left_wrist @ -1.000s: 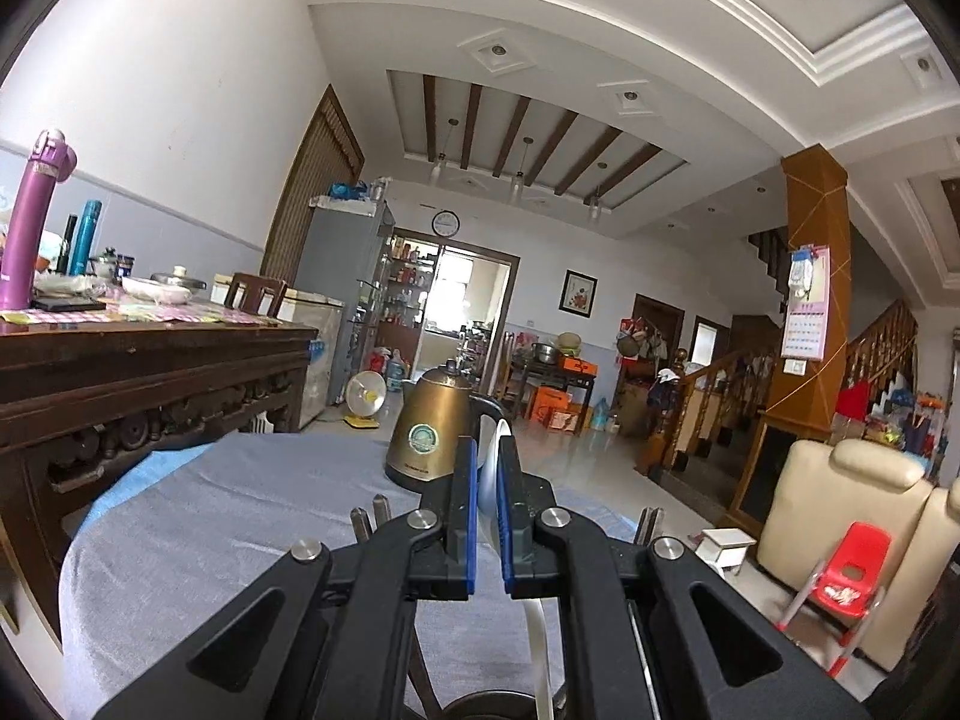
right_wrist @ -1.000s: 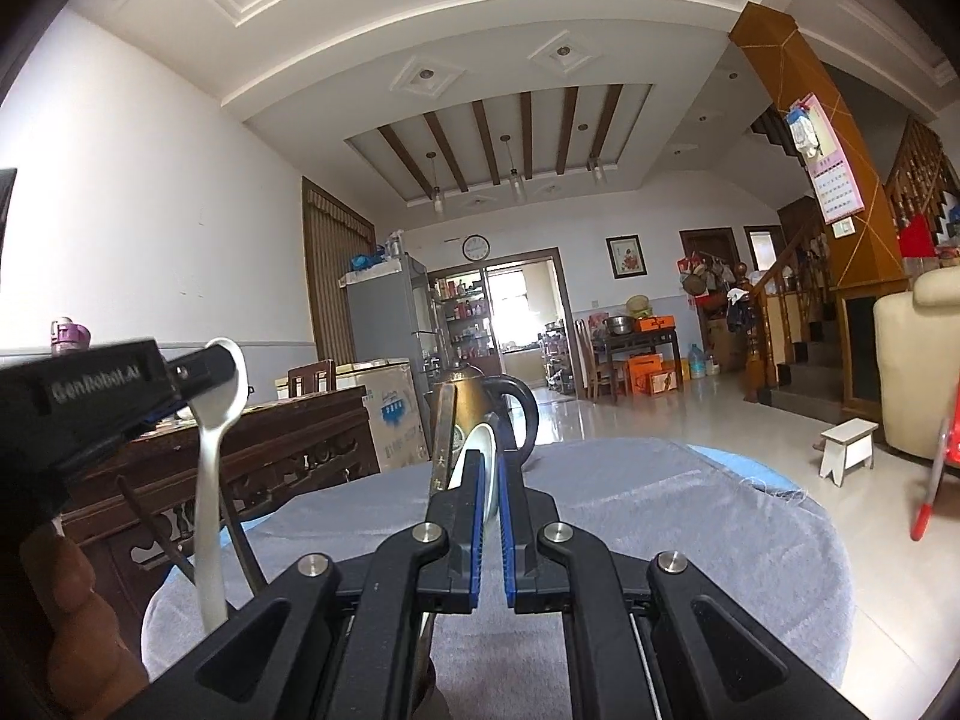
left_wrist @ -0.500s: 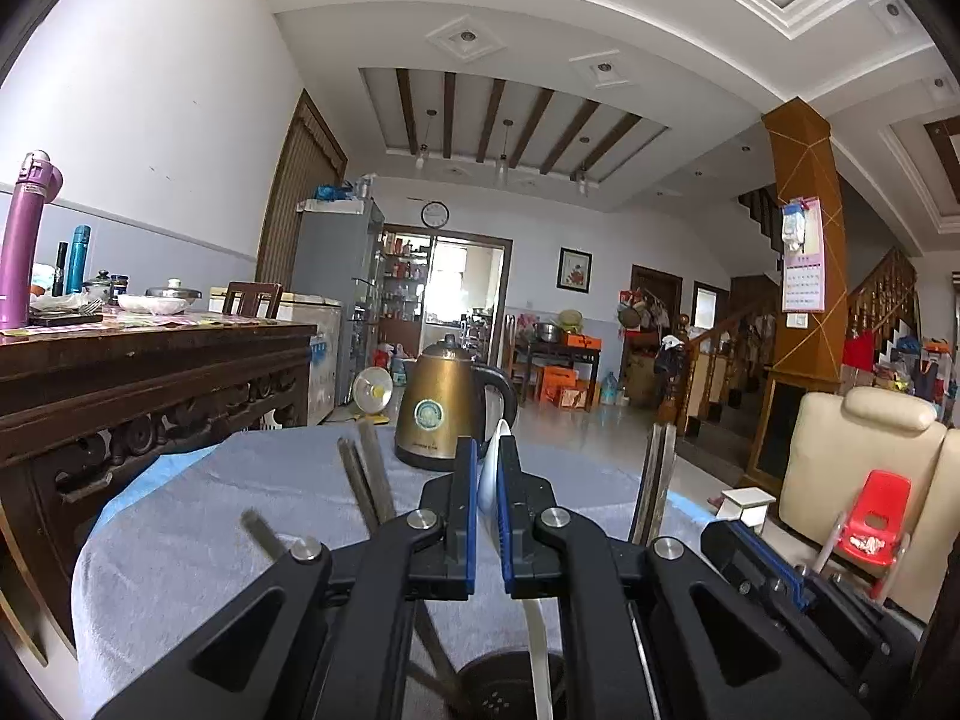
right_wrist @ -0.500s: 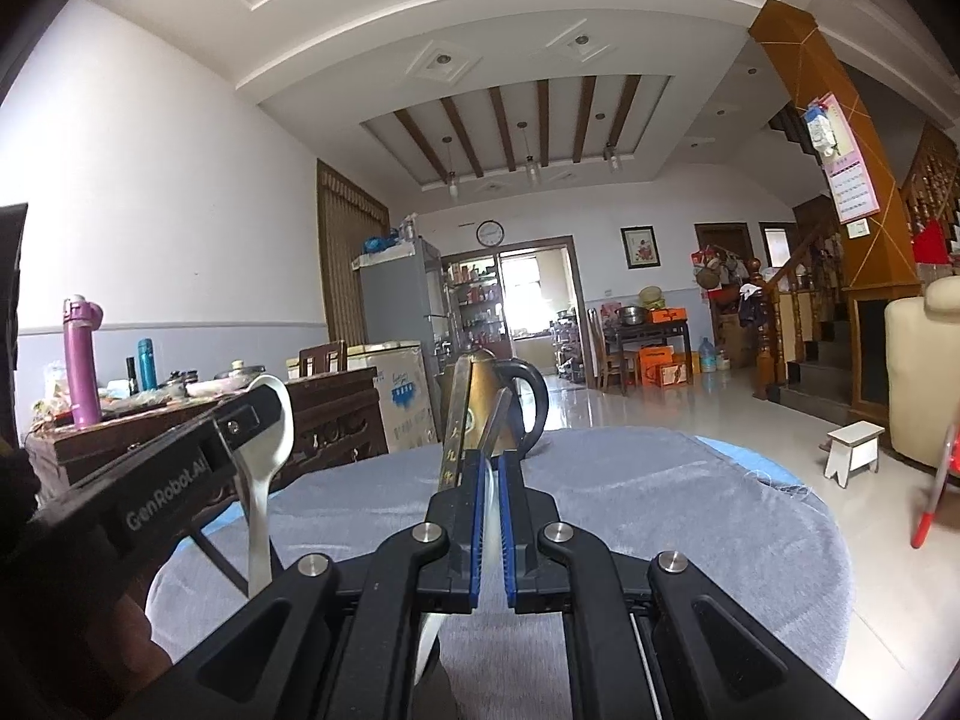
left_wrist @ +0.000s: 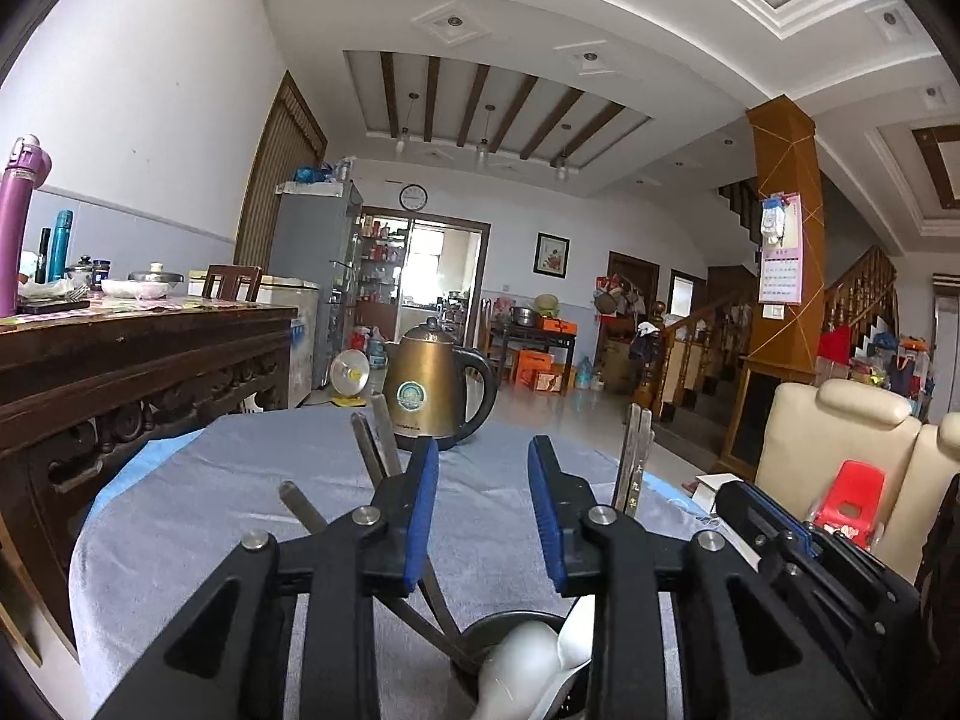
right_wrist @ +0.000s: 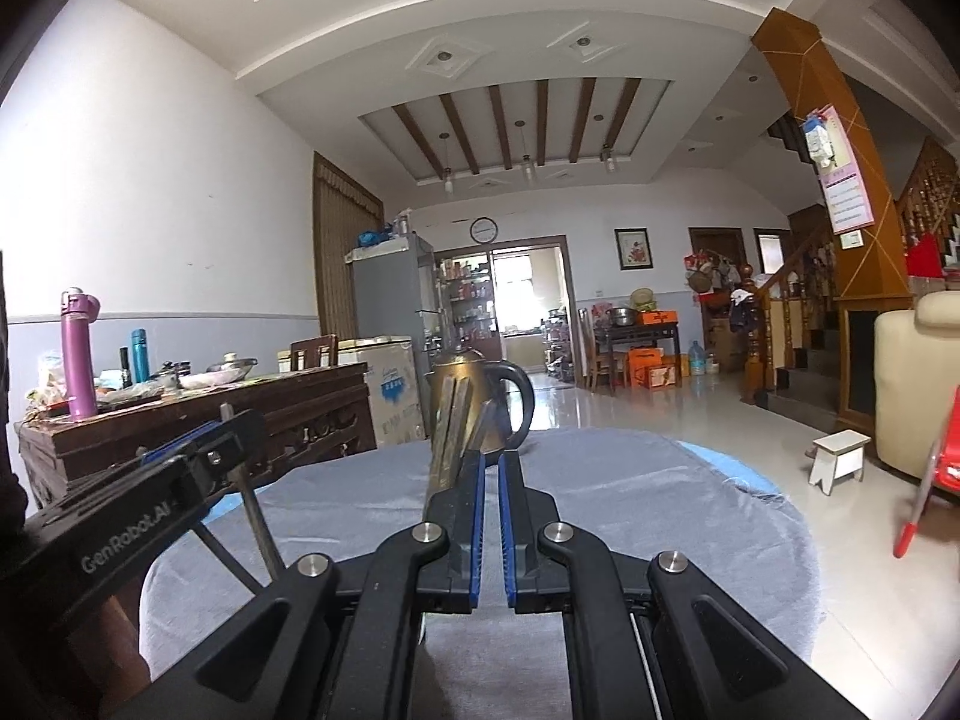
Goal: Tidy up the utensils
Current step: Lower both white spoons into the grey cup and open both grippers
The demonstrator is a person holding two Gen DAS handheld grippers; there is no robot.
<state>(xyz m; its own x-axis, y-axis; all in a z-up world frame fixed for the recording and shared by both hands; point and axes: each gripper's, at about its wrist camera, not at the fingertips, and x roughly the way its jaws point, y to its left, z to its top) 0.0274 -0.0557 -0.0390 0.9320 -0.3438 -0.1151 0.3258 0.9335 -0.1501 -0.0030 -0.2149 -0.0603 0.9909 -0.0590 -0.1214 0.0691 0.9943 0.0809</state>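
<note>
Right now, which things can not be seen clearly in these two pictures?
- Holder, left wrist view: only the rim shows; the gripper body covers the rest.
- White spoon, left wrist view: cut off by the bottom edge.
- Chopsticks, right wrist view: lower ends hidden behind the right gripper.

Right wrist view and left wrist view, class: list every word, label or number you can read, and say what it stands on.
"GenRobot.AI": on the side of the left hand-held gripper, right wrist view.
Round badge on the kettle: too small to read.
Wall calendar and clock: blurred.
Characters on a utensil handle: unreadable.
</note>
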